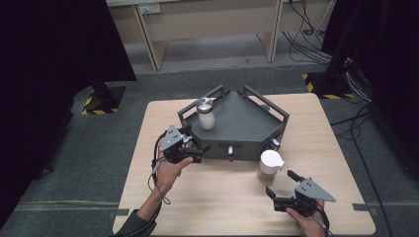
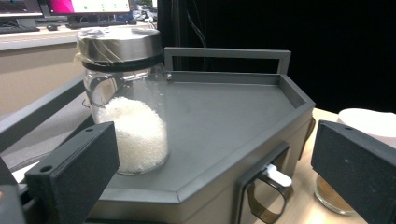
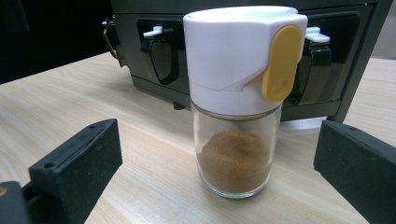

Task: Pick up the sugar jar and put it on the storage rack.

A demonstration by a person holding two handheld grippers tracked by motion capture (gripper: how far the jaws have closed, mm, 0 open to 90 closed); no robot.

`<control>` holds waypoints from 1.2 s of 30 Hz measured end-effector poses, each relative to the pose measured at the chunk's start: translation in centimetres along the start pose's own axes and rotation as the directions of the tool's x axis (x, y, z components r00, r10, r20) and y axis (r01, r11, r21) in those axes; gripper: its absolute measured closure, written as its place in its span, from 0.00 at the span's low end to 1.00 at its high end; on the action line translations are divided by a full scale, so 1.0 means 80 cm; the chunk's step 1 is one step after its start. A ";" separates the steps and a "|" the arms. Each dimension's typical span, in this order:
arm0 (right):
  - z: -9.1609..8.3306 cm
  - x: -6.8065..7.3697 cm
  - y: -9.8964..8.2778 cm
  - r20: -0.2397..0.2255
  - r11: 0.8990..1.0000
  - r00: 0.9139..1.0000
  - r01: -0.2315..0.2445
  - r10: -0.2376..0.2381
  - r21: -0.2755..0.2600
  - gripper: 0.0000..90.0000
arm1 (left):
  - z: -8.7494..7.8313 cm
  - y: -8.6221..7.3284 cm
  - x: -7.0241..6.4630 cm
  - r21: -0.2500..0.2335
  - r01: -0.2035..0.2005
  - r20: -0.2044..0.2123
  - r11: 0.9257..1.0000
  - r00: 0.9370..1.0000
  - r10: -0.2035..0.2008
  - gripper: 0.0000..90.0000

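A dark grey five-sided tray [image 1: 247, 126] stands at the middle of the wooden table. On its left part stands a glass jar [image 1: 206, 114] with a steel lid, half full of white grains [image 2: 135, 135]. My left gripper [image 1: 197, 144] is open at the tray's front left corner, its jaws [image 2: 212, 172] wide apart and aimed at that jar without touching it. A glass shaker [image 1: 270, 167] with a white cap, a yellow tab and brown powder [image 3: 236, 163] stands on the table in front of the tray. My right gripper [image 1: 280, 181] is open just short of the shaker, with a jaw off to each side.
Small dark scoops with white clips [image 3: 161, 56] hang on the tray's front wall [image 3: 341, 70]. Bare tabletop [image 1: 207, 197] lies between my two hands. The table's right edge is close to my right hand. Behind the table are grey floor, a wooden bench [image 1: 212, 24] and cables.
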State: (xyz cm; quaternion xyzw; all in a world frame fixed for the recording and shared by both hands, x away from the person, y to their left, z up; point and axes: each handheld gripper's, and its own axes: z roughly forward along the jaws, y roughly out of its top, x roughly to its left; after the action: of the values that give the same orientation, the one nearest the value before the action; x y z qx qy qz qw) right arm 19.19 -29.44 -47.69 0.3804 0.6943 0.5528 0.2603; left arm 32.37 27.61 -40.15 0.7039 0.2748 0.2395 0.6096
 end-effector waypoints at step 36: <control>0.000 0.000 0.000 0.001 1.000 1.000 0.000 0.000 0.000 0.01 | -0.031 -0.061 -0.024 0.019 0.036 0.079 0.999 0.996 -0.037 0.00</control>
State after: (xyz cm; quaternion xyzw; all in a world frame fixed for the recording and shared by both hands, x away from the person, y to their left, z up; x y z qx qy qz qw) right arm 19.21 -29.43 -47.72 0.3807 0.6942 0.5525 0.2606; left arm 28.84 28.59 -44.65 0.7132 0.2651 0.1977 0.6180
